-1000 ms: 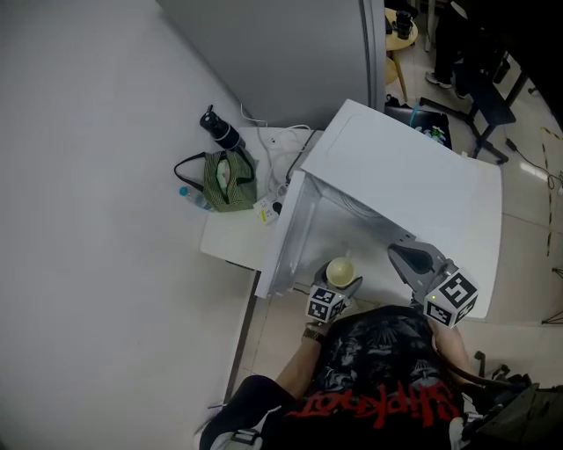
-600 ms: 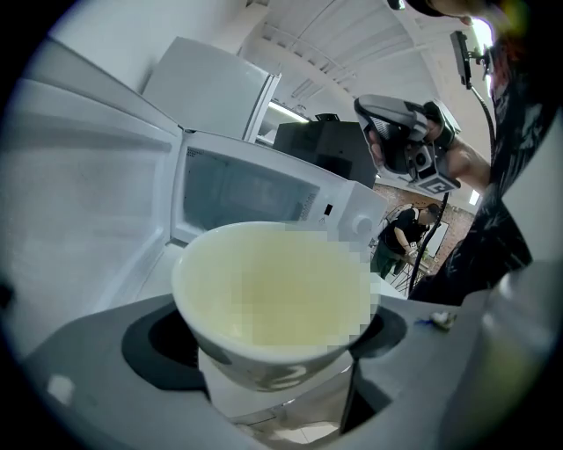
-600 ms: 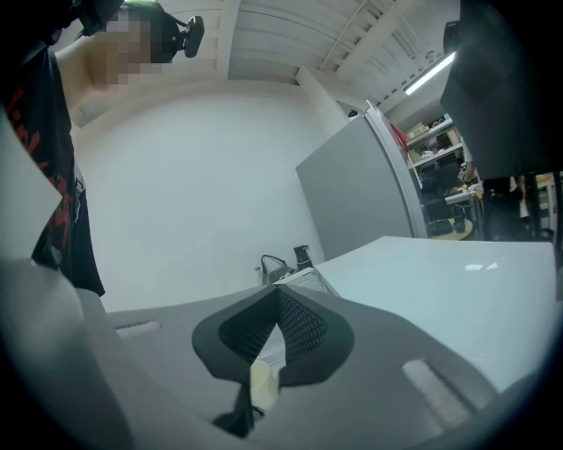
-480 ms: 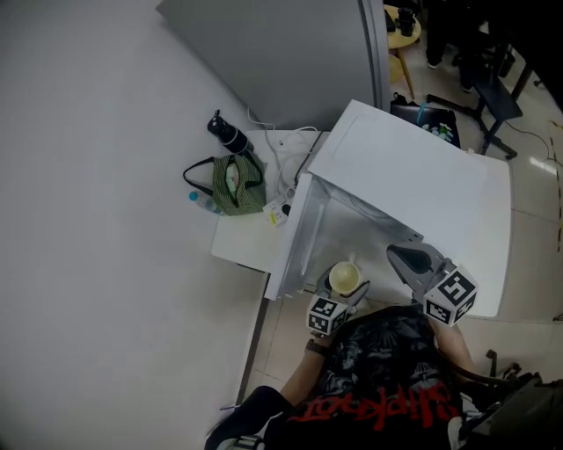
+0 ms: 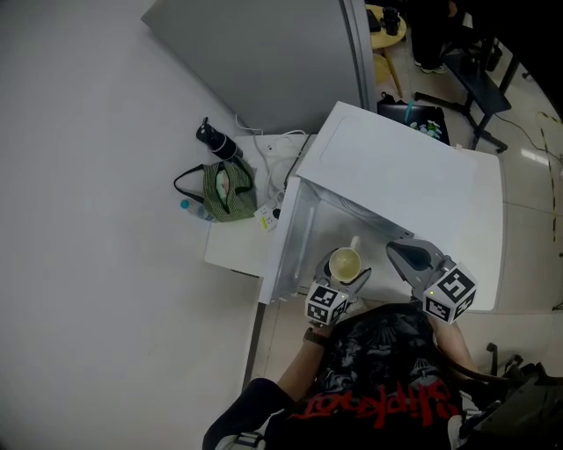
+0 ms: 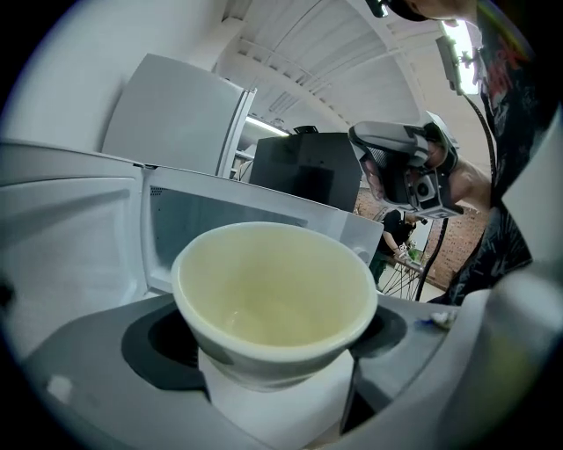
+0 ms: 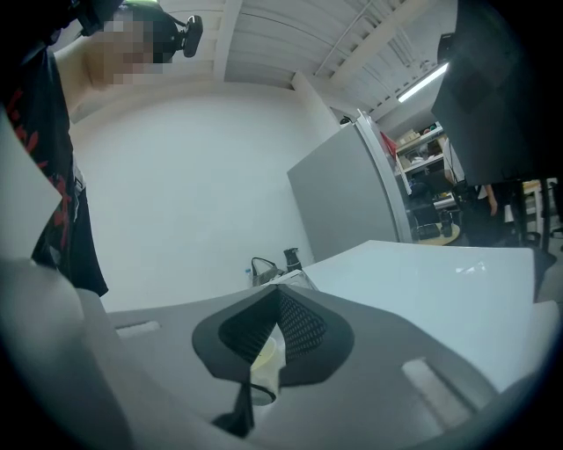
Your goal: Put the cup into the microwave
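Observation:
A pale yellow cup (image 5: 344, 263) sits upright between the jaws of my left gripper (image 5: 347, 283), which is shut on it. The cup is at the mouth of the white microwave (image 5: 413, 180), whose door (image 5: 287, 239) stands open to the left. In the left gripper view the empty cup (image 6: 274, 294) fills the middle, with the microwave's (image 6: 84, 242) white inside behind it. My right gripper (image 5: 403, 255) hovers just right of the cup at the microwave's front, jaws shut on nothing. In the right gripper view a sliver of the cup (image 7: 266, 362) shows past the closed tips of the gripper (image 7: 278, 299).
A small white table (image 5: 236, 239) left of the microwave carries a green striped bag (image 5: 222, 186), a black bottle (image 5: 214, 138) and cables. A grey cabinet (image 5: 273, 61) stands behind. Chairs and a stool (image 5: 387, 22) are at the upper right.
My left gripper has carried the cup forward, deeper into the microwave's opening. The right gripper has stayed about where it was.

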Motion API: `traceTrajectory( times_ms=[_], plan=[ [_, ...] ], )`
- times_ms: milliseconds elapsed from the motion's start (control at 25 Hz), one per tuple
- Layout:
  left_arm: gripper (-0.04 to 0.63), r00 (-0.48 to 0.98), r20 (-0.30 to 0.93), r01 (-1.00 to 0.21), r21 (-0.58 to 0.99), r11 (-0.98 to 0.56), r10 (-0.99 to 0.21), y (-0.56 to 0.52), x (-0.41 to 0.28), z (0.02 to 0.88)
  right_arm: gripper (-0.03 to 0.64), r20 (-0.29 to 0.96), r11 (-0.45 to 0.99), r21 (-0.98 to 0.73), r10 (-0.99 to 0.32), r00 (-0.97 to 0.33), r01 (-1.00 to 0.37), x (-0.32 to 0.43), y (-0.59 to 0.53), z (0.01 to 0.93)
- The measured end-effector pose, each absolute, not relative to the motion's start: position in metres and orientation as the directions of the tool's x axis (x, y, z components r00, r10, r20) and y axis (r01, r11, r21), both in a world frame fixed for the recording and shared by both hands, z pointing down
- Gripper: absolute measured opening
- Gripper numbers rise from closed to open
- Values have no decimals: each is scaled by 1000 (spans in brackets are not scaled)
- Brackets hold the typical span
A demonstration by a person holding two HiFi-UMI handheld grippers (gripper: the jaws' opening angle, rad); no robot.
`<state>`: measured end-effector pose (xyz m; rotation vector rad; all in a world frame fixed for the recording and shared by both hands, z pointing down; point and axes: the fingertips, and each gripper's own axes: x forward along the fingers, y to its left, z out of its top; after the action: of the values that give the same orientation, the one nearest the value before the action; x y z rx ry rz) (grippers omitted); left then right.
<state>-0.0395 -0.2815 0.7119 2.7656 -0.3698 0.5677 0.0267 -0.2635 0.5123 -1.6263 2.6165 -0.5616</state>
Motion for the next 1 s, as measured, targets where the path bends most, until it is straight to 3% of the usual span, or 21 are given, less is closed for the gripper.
traceTrajectory(
  times_ms=[480, 1000],
  plan=[
    [456, 888, 445, -223, 185, -957, -121, -312, 4, 721, 0, 195, 304, -292, -909, -368, -907, 62, -244, 512],
    [456, 855, 507, -237, 187, -953, -113, -355, 36, 754, 0, 215, 184, -280, -945, -248, -942, 105, -229, 509]
  ],
)
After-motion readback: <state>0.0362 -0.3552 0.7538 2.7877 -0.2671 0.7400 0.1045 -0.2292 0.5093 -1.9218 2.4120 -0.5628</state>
